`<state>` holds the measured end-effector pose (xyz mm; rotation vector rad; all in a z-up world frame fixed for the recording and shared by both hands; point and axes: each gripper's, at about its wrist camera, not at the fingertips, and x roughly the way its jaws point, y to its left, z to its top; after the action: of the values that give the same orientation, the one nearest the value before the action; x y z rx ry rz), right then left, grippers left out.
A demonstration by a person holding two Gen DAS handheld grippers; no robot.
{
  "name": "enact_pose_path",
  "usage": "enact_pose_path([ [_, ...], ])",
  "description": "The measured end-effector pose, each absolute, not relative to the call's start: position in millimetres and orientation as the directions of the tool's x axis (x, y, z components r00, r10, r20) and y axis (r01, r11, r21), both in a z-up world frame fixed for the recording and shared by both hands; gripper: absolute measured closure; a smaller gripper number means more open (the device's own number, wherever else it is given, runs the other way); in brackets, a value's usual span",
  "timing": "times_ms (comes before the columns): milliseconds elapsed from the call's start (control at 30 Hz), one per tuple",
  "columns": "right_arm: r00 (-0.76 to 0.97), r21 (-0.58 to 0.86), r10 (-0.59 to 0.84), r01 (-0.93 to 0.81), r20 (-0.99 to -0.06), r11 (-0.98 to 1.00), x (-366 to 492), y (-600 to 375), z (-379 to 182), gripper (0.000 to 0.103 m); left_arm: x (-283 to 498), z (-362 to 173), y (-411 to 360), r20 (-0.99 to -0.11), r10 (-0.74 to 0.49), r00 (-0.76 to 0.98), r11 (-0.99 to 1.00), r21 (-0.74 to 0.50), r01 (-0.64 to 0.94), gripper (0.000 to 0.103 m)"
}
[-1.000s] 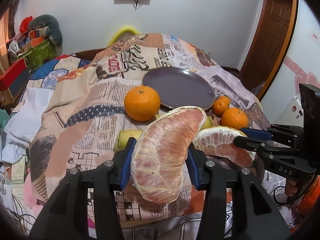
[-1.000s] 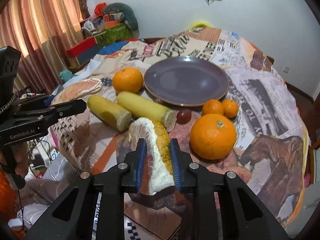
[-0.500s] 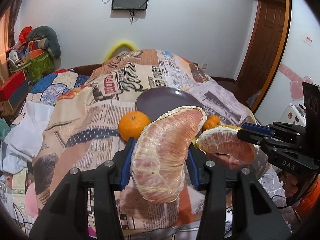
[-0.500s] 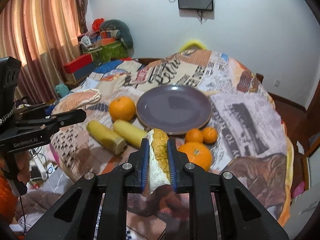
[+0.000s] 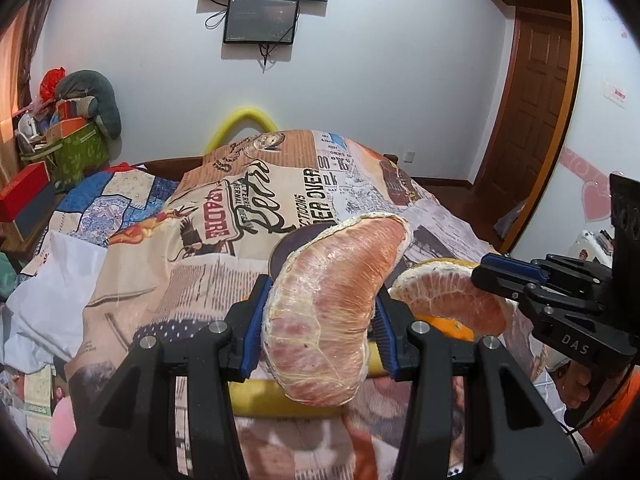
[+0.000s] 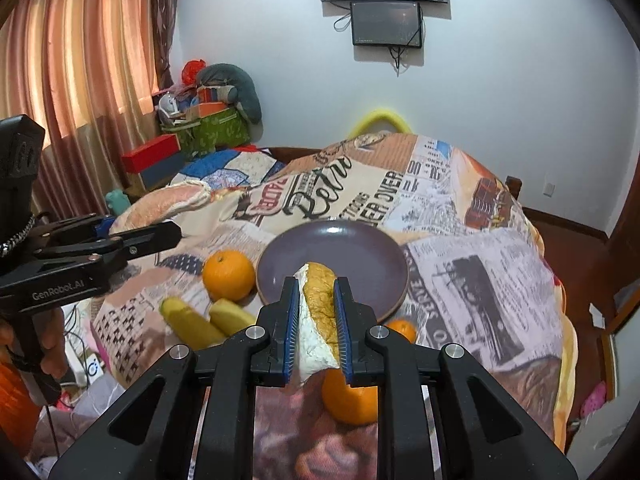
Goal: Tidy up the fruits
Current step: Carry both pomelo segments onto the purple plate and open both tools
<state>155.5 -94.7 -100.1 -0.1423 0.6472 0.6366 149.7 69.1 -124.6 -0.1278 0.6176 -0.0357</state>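
A newsprint-patterned cloth (image 6: 460, 248) fills the frame. At centre, the round purple plate (image 6: 360, 256) lies directly beyond the right gripper (image 6: 317, 320), which pinches a yellow-rinded pomelo wedge (image 6: 318, 300). The left gripper (image 5: 318, 332) clamps a peeled pink pomelo segment (image 5: 332, 312).

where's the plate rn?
Right wrist view: plate sits mid-table, just beyond the right gripper, with an orange at its left rim.
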Motion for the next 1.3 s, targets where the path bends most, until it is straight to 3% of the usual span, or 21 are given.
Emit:
enact_pose_path([
  [833, 0.598, 0.068, 0.521, -0.615, -0.609, 0.786, 265, -69, -122, 0.087, 276, -159, 83, -0.634, -0.044, 0.772, 0.993, -0.116, -0.039, 0.056],
  [1300, 0.5, 0.141, 0.497, -0.589, -0.709, 0.795, 312, -74, -158, 0.087, 332, -197, 76, -0.732, -0.049, 0.679, 0.992, -0.115, -0.052, 0.057],
])
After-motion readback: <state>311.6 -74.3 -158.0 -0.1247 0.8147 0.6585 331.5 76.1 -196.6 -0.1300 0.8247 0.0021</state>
